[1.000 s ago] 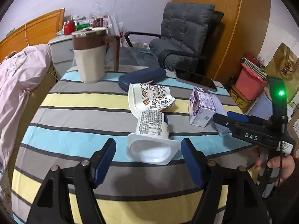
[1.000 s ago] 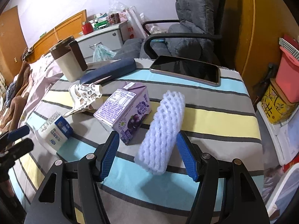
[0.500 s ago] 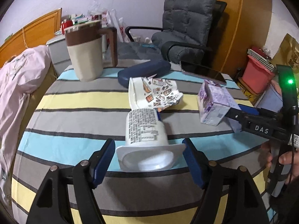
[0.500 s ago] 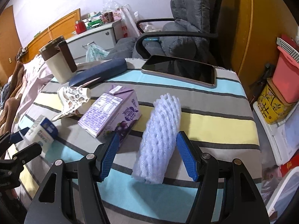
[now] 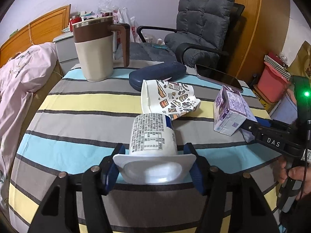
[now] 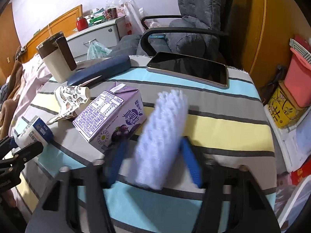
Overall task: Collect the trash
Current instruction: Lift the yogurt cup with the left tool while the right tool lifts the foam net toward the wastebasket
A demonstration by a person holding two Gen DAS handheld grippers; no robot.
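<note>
Closing on two pieces of trash at once, one per hand. Left gripper (image 5: 153, 162) straddling the wide rim of a yoghurt cup (image 5: 152, 136) lying on its side, mouth toward the camera; blue pads right at the rim's two ends, seemingly touching, jaws narrowing at this moment. Rim probably chosen as the stiffest, widest part of a thin cup; body too tapered to hold well. Right gripper (image 6: 153, 159) drawing in around a white foam net (image 6: 162, 137), a soft roll lying lengthwise between the fingers, near end on the table (image 6: 223, 124). Motion blur on both fingers; right pad against the foam, left pad close, firm squeeze not yet certain. Foam likely to squash, so a deep bite needed.

Remaining trash near the table's middle: crushed paper cup (image 5: 169, 99) just beyond the yoghurt cup, purple carton (image 6: 110, 116) just left of the foam. Mug (image 5: 95, 50), glasses case (image 5: 157, 73) and phone (image 6: 188, 69) at the far edge, probably not trash.

Against a second ago: both jaw pairs then wide with clear gaps beside each item, now drawn in. Yoghurt cup then ahead of the left fingers, now between them and larger in frame. Foam net unmoved, carton unmoved.
</note>
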